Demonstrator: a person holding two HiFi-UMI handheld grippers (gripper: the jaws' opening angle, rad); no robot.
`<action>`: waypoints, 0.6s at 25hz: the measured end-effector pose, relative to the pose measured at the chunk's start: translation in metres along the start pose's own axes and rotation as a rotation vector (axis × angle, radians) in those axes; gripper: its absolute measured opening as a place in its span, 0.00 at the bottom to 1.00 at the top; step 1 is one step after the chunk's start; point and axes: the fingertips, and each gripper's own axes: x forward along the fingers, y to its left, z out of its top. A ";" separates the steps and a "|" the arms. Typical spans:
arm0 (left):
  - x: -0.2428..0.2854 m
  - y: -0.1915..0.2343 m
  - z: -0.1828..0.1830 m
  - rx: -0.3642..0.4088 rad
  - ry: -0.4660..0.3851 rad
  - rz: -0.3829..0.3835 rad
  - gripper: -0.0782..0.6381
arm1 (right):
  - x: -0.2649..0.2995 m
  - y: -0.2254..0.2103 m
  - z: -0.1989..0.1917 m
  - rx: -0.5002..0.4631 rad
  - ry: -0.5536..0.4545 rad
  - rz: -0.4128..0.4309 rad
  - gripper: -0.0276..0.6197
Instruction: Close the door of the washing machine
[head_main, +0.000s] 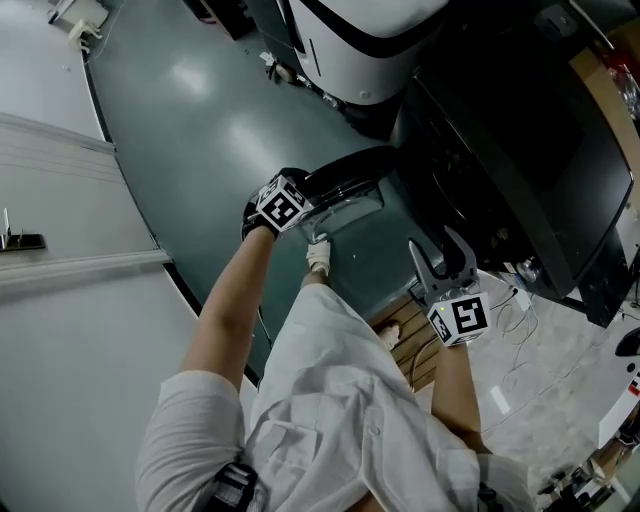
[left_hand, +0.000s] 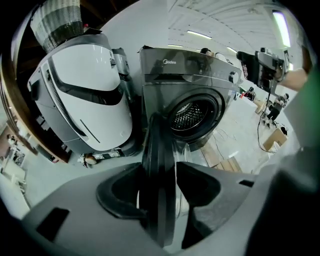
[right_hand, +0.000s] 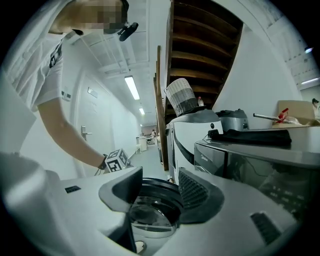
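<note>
Door (left_hand: 156, 145) stood wide open, left of the washing machine (left_hand: 197, 107), its rim pinched edge-on in the left gripper (left_hand: 159, 192) jaws. Right gripper (head_main: 443, 262) jaws gaped empty (idle). That thin rim could slip out mid-swing, leaving it unlatched.

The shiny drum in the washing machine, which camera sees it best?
The left gripper view: it looks straight into the drum through the open front. The head view shows only the machine top, the right gripper view only its front panel; neither shows the drum.
</note>
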 end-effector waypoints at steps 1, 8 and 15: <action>0.000 -0.008 0.000 -0.010 -0.009 0.004 0.42 | -0.006 0.002 -0.001 -0.002 -0.002 0.003 0.40; 0.000 -0.064 0.011 -0.094 -0.074 0.015 0.46 | -0.051 0.006 -0.014 -0.011 0.010 0.010 0.40; 0.005 -0.122 0.026 -0.152 -0.124 -0.008 0.49 | -0.097 0.001 -0.017 -0.025 0.017 -0.002 0.40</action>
